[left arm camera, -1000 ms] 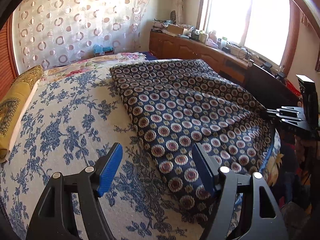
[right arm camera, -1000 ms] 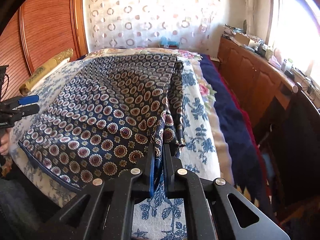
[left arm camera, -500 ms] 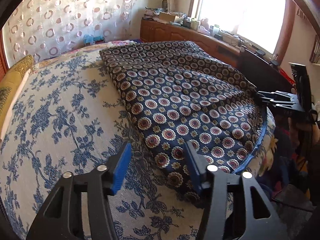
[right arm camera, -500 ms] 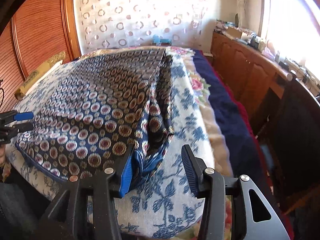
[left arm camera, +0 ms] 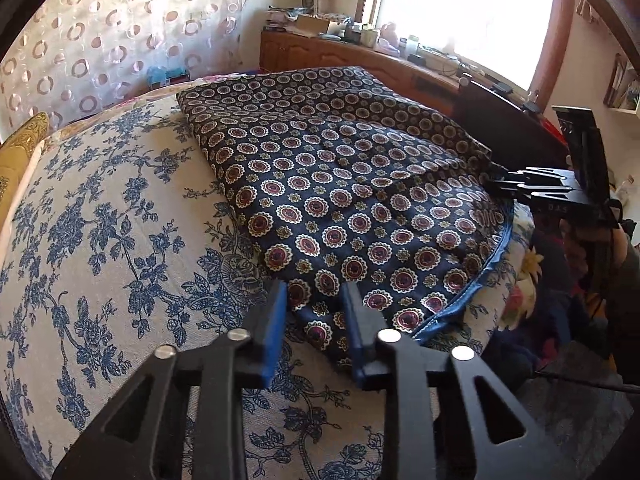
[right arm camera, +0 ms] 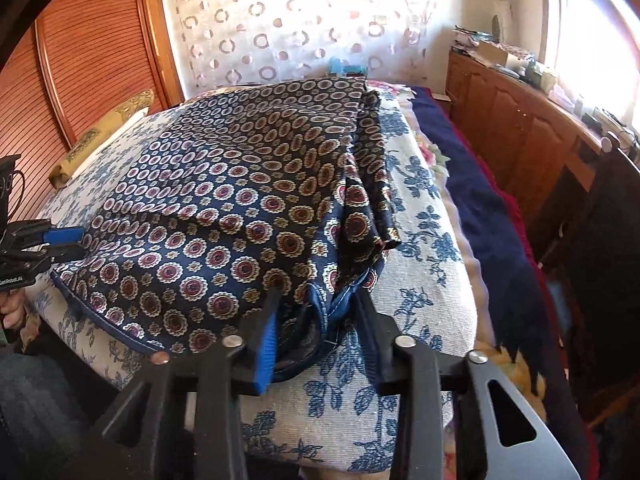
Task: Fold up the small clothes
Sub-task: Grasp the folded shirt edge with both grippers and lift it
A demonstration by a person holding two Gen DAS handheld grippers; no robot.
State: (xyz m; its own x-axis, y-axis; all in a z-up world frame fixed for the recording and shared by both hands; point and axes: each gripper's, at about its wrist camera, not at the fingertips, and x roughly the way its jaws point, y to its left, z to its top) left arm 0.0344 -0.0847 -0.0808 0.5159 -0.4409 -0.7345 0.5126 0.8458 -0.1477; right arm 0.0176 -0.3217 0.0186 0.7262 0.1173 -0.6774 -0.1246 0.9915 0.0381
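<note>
So we've got the patterned cloth (left arm camera: 352,184) spread over the blue-flowered bedspread (left arm camera: 100,240), lying on the window side of it, with its near hem hanging a bit over the bedspread's front edge. It looks thin and silky, probably light and floppy, so we'd guess it slides on itself and won't hold a crease unless it's laid down flat. There's a blue piped border (left arm camera: 472,284) along the hem, and that looks like the firmest bit to pinch.

Our left gripper (left arm camera: 314,320) sits at the cloth's near corner, over the bedspread's front edge. Its fingers are apart, with the corner lying between them, not pinched yet as far as we can tell. Our right gripper (right arm camera: 316,320) is at the other near corner, where the fabric is bunched into a small wad with the blue edge rolled over. Its fingers are apart too, straddling that wad. In the left wrist view the right gripper's tips sit right at the cloth's edge on the window side.

Where to grab: we'd go for both near corners, right on the piping, and take all layers at once. The right side is already doubled over on itself (right arm camera: 368,184), so a shallow pinch there might only catch the top layer and let the rest slip out. Being this slinky, it'll likely sag in the middle once lifted, so keeping it taut between the two corners seems like the way.
</note>
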